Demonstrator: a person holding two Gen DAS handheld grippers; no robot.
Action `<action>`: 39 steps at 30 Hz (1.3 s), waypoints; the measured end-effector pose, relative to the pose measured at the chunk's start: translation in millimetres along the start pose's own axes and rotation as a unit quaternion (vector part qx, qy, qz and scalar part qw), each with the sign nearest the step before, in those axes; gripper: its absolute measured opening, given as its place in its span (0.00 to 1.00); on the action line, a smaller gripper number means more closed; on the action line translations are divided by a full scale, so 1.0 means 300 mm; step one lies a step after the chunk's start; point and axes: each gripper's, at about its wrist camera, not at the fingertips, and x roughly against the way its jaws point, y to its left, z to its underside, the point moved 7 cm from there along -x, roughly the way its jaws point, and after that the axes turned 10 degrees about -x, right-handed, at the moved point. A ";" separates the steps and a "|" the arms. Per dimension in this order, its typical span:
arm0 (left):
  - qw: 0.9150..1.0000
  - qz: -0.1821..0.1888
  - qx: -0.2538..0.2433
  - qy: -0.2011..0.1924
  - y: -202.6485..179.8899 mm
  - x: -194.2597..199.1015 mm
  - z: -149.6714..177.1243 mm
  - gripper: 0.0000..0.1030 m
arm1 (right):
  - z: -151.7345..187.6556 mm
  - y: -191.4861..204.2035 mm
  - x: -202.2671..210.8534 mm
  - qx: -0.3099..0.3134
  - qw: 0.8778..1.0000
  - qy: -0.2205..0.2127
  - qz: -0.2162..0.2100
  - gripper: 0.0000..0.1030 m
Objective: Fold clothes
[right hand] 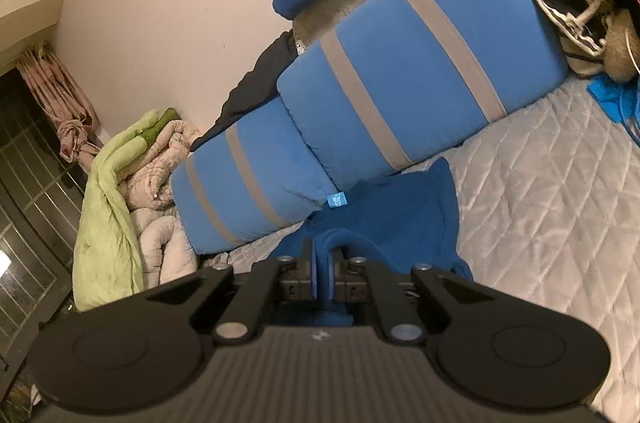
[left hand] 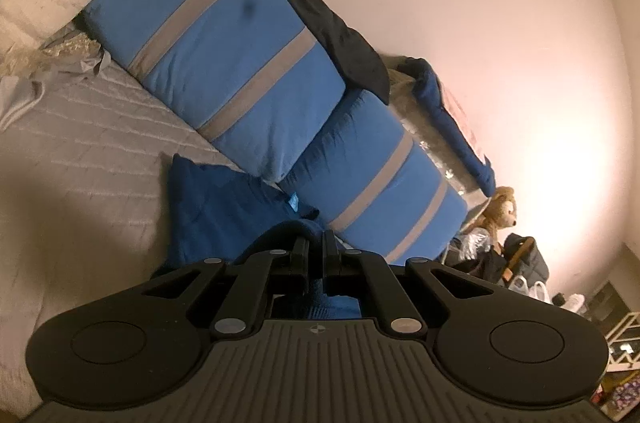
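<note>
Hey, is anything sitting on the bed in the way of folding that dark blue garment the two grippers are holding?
Nothing visible blocks it. The left gripper and right gripper are both shut on the dark blue fleece garment. The grey quilted bedspread beside it lies bare; the blue grey-striped pillows touch only its far edge.

Left gripper: jaws closed, pinching blue fabric. Right gripper: jaws closed, pinching blue fabric. Both tilted.

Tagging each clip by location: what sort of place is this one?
Most likely a bedroom: a quilted mattress with striped blue pillows against the wall, bunched duvets at one end, and a teddy bear at the other.
</note>
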 end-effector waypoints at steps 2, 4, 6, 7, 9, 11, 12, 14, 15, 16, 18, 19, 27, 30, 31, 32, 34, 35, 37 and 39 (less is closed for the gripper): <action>1.000 -0.003 -0.005 0.001 0.004 -0.025 -0.019 0.05 | -0.023 0.005 -0.030 0.005 1.000 -0.001 0.002 0.05; 1.000 -0.006 -0.011 0.003 0.007 -0.053 -0.039 0.05 | -0.045 0.008 -0.058 0.010 1.000 -0.001 0.004 0.05; 1.000 -0.009 -0.015 0.004 0.013 -0.081 -0.053 0.05 | -0.068 0.010 -0.089 0.015 1.000 0.000 0.008 0.05; 1.000 -0.010 -0.017 0.005 0.016 -0.095 -0.060 0.05 | -0.079 0.008 -0.106 0.017 1.000 0.000 0.011 0.05; 1.000 -0.014 -0.021 0.008 0.025 -0.125 -0.070 0.05 | -0.099 0.002 -0.138 0.020 1.000 0.001 0.018 0.05; 0.999 -0.019 -0.026 0.013 0.038 -0.156 -0.076 0.05 | -0.116 -0.009 -0.173 0.023 0.999 0.002 0.026 0.05; 0.999 -0.022 -0.026 0.016 0.048 -0.173 -0.077 0.05 | -0.123 -0.015 -0.190 0.024 0.999 0.003 0.030 0.05; 0.999 -0.028 -0.024 0.024 0.070 -0.208 -0.076 0.05 | -0.134 -0.032 -0.224 0.022 0.999 0.005 0.037 0.05; 0.999 -0.031 -0.023 0.027 0.081 -0.226 -0.076 0.05 | -0.139 -0.042 -0.241 0.020 0.999 0.006 0.041 0.05; 0.999 -0.033 -0.024 0.032 0.092 -0.244 -0.075 0.05 | -0.141 -0.054 -0.258 0.016 0.999 0.007 0.044 0.05; 0.998 -0.038 -0.025 0.041 0.114 -0.279 -0.073 0.06 | -0.147 -0.076 -0.292 0.007 0.999 0.011 0.049 0.05; 0.998 -0.041 -0.025 0.046 0.126 -0.298 -0.071 0.05 | -0.150 -0.088 -0.309 0.004 0.999 0.012 0.052 0.05; 0.995 -0.067 -0.021 0.075 0.224 -0.431 -0.075 0.06 | -0.163 -0.167 -0.453 -0.006 0.996 0.032 0.078 0.05; 0.994 -0.077 -0.019 0.079 0.253 -0.479 -0.077 0.06 | -0.172 -0.200 -0.513 -0.018 0.995 0.038 0.089 0.05; 0.993 -0.080 -0.018 0.081 0.263 -0.495 -0.077 0.06 | -0.174 -0.212 -0.533 -0.022 0.995 0.039 0.093 0.05; 0.993 -0.083 -0.017 0.083 0.273 -0.511 -0.078 0.06 | -0.175 -0.226 -0.553 -0.025 0.994 0.040 0.097 0.05; 0.992 -0.090 -0.016 0.086 0.291 -0.542 -0.074 0.06 | -0.174 -0.252 -0.589 -0.028 0.993 0.043 0.106 0.05; 0.992 -0.094 -0.014 0.088 0.301 -0.558 -0.070 0.06 | -0.172 -0.265 -0.605 -0.030 0.992 0.044 0.110 0.05; 0.991 -0.098 -0.008 0.090 0.321 -0.586 -0.062 0.06 | -0.167 -0.294 -0.637 -0.036 0.991 0.046 0.118 0.05; 0.990 -0.107 -0.003 0.090 0.341 -0.608 -0.055 0.06 | -0.165 -0.318 -0.662 -0.040 0.990 0.047 0.125 0.05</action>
